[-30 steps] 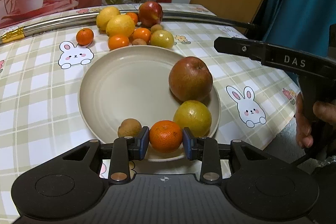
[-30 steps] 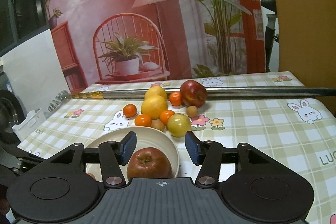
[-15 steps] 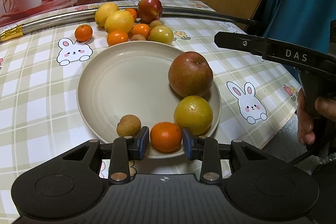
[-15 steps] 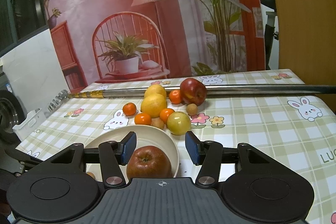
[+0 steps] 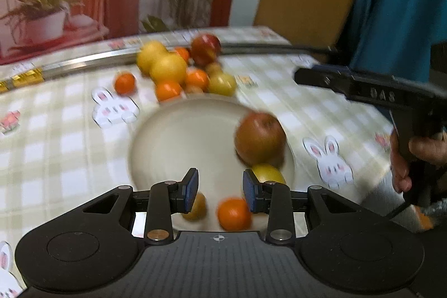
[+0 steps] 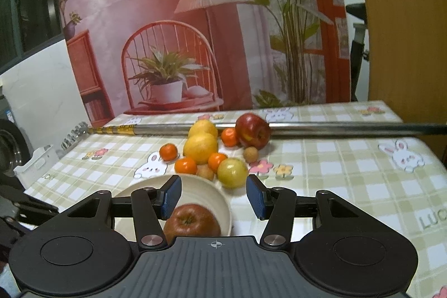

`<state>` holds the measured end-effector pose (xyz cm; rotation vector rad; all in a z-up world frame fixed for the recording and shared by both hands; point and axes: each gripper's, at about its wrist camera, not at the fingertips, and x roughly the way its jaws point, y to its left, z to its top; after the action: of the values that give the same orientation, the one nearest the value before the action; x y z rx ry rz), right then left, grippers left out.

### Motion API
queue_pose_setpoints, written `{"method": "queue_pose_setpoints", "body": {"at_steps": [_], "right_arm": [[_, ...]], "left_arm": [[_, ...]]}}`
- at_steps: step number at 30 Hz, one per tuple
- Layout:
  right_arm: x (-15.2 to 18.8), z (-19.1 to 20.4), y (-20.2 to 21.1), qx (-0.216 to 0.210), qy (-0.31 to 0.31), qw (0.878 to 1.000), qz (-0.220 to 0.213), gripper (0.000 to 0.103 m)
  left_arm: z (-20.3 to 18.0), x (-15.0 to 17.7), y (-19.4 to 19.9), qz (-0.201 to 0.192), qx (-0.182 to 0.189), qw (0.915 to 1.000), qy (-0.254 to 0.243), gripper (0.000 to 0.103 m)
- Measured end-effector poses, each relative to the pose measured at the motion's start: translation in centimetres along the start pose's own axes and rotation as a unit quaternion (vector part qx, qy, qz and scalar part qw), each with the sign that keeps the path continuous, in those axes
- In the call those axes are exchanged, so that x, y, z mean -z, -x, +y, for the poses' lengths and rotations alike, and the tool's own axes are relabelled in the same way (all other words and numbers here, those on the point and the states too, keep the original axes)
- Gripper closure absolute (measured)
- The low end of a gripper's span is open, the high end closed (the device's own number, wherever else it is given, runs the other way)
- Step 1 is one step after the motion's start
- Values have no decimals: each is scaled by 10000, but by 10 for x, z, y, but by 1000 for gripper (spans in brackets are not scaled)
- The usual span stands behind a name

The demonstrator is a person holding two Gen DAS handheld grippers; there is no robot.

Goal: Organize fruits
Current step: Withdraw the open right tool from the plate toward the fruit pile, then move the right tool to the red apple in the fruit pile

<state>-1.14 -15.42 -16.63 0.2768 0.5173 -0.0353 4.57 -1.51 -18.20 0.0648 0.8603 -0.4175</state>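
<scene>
the left claw (image 5: 220, 190) is hanging part open, gripping nothing, above the tangerine (image 5: 234, 214) lying on the plate (image 5: 178, 136) rim. the right claw (image 6: 213, 196) is gaping empty too. beyond, the pile (image 6: 208, 151) is crowding; a nudge risks rolling fruit off.

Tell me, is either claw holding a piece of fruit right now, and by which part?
Neither. The left claw is open above the plate, with the small orange lying free below it. The right claw is open too, nothing between its fingers.
</scene>
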Motion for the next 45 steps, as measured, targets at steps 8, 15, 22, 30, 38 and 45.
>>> {"method": "queue_pose_setpoints", "body": {"at_steps": [8, 15, 22, 30, 38, 45], "right_arm": [[-34, -9, -1, 141, 290, 9990, -309, 55], [-58, -18, -13, 159, 377, 9982, -445, 55], [-68, -24, -37, 202, 398, 9984, -333, 55], [-72, -40, -64, 119, 144, 9997, -177, 55], [-70, -58, -84, 133, -180, 9997, -24, 55], [-65, -63, -97, 102, -282, 9995, 138, 55]], "left_arm": [[36, -40, 25, -473, -640, 9965, 247, 66], [63, -72, 25, -722, -1065, 9898, 619, 66], [70, -96, -5, -672, -1229, 9887, 534, 66], [89, -103, -76, -365, -1181, 9918, 320, 66], [106, -102, -124, -96, -961, 9947, 344, 66], [111, -104, -142, -3, -974, 9947, 341, 65]]}}
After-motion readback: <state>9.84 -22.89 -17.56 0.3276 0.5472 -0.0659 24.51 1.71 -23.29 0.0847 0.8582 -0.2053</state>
